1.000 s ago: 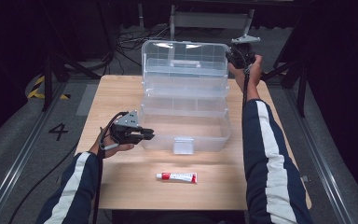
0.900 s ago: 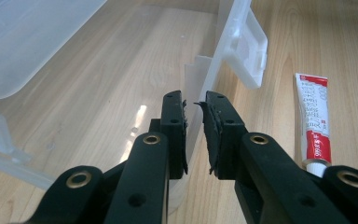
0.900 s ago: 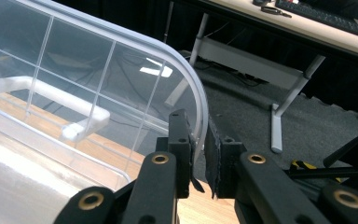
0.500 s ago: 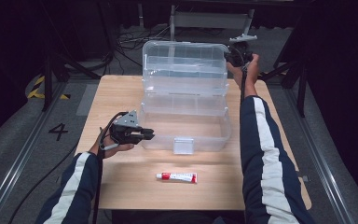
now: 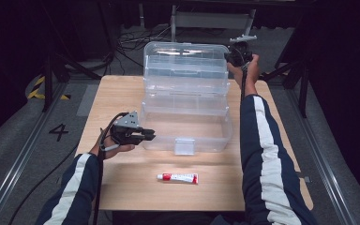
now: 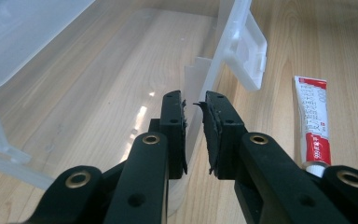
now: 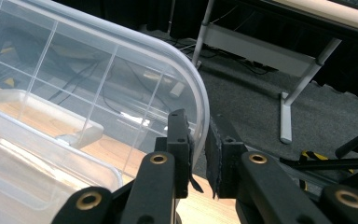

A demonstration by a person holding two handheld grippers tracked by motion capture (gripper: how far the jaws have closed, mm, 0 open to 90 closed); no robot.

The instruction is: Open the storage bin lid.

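The right hand is drawing the raised lid (image 5: 186, 58) of the clear plastic box (image 5: 185, 123) a little farther back and down than a second ago, so the box is standing fully opened out, its tiers stepped back toward the far edge of the table (image 5: 122, 187); judging from this, the opening step is nearly finished and the bottom compartment is becoming free for loading. The right gripper (image 5: 236, 52) is holding that lid at its upper right corner: in the right gripper view its fingers (image 7: 179, 140) are pressing together on the curved rim of the lid (image 7: 121, 84), one inside and one outside the wall. The left gripper (image 5: 146, 136) is staying where it was, at the near left corner of the box, bracing it. In the left gripper view its fingers (image 6: 172, 126) are nearly together, pinching the thin front wall of the box (image 6: 200, 88), with the latch tab (image 6: 244, 56) just beyond them. A red and white tube (image 5: 178, 177) is lying on the table in front of the box, apart from it and between the two forearms, untouched by either gripper.
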